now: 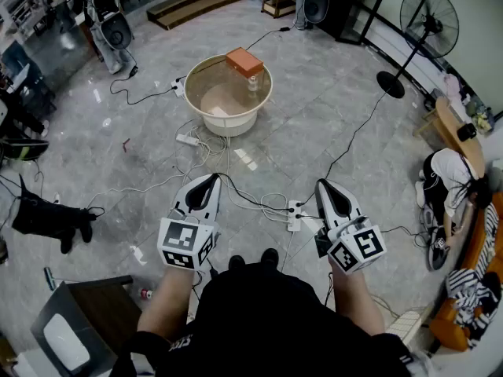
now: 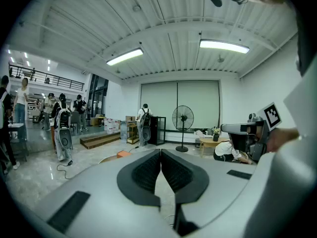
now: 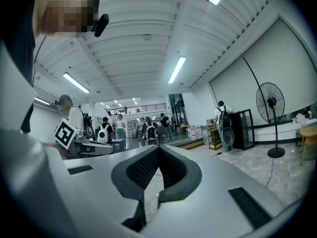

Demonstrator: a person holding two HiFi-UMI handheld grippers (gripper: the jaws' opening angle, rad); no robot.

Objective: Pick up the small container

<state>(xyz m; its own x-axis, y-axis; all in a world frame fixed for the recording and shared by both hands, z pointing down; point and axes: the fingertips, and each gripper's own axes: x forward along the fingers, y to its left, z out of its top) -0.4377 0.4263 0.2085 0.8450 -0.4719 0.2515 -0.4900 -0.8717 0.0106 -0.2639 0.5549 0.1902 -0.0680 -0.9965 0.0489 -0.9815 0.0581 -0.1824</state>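
A round cream table (image 1: 206, 113) stands on the grey floor well ahead of me. On it lie an orange box (image 1: 244, 61) and, beside the box, a small clear container (image 1: 253, 83). Both grippers hang low, close to my body and far short of the table. My left gripper (image 1: 211, 181) is shut with nothing between its jaws; its own view (image 2: 160, 151) shows the pads touching and the orange box (image 2: 122, 153) far ahead. My right gripper (image 1: 324, 185) is also shut and empty (image 3: 158, 148).
Power strips (image 1: 295, 214) and cables (image 1: 187, 140) trail over the floor between me and the table. A standing fan (image 1: 428, 18) is at the far right, and a person crouches (image 1: 448, 175) near an orange sofa. A dark desk (image 1: 71, 328) sits at my lower left.
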